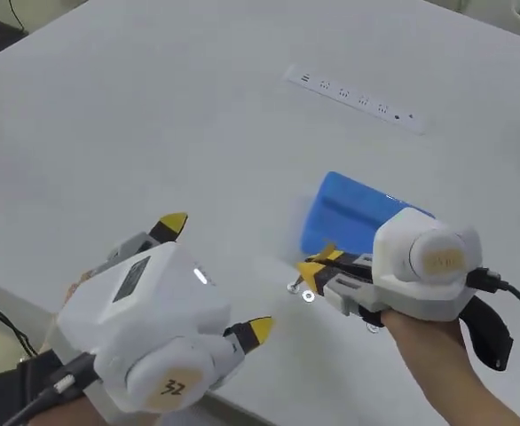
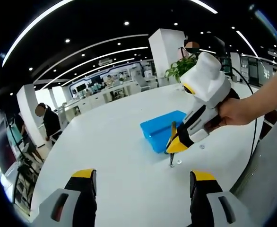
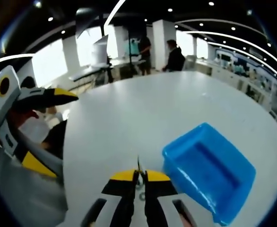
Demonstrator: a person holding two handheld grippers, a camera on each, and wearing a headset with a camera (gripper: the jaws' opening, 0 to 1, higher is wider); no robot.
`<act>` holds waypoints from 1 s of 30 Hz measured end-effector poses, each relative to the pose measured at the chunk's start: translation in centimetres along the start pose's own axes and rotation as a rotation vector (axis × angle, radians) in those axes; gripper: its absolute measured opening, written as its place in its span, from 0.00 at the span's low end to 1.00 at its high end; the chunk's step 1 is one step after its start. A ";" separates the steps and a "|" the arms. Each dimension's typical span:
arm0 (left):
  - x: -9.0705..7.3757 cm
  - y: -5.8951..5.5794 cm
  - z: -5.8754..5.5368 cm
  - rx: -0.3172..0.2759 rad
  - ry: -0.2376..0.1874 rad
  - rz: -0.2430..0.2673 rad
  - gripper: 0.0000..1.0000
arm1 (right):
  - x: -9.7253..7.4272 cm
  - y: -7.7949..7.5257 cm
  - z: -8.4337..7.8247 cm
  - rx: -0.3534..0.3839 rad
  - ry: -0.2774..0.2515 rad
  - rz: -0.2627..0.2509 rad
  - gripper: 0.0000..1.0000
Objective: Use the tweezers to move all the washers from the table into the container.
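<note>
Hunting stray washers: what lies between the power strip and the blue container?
Nothing; in the head view, the table between the power strip and the blue container is bare.

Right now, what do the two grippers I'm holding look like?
Both are white housings with black jaws capped in yellow. The left gripper is boxy, with a dark label on top and a disc marked 32 at the back. The right gripper is rounder, with a yellow mark on its end. A black cable trails from each.
</note>
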State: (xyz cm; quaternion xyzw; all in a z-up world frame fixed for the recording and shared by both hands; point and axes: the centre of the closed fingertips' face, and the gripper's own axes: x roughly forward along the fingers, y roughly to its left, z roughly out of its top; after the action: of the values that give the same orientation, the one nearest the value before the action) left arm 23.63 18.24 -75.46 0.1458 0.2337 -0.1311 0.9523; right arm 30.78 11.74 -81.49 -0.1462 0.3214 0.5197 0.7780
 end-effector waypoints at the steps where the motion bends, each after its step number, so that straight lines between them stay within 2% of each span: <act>1: 0.0 0.0 0.0 -0.003 0.000 -0.001 0.83 | 0.0 -0.1 0.0 0.023 -0.002 0.001 0.03; 7: 0.1 0.0 -0.1 -0.003 0.005 -0.002 0.83 | -0.6 -0.1 0.7 0.074 -0.020 -0.001 0.03; 20: 0.2 -0.3 -0.4 0.000 0.017 -0.012 0.84 | -4.1 -0.6 5.7 -0.001 -0.115 -0.016 0.03; 27: 0.2 -0.3 -0.3 -0.009 0.018 -0.013 0.84 | -5.2 -2.4 8.2 -0.028 -0.161 -0.086 0.03; 30: 0.2 -0.4 -0.3 -0.009 0.019 -0.013 0.84 | -5.1 -3.8 8.7 -0.033 -0.171 -0.152 0.03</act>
State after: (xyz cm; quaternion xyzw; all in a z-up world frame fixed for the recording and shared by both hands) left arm 23.55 17.97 -75.91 0.1414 0.2445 -0.1350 0.9497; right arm 35.92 11.38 -71.99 -0.1383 0.2330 0.4748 0.8373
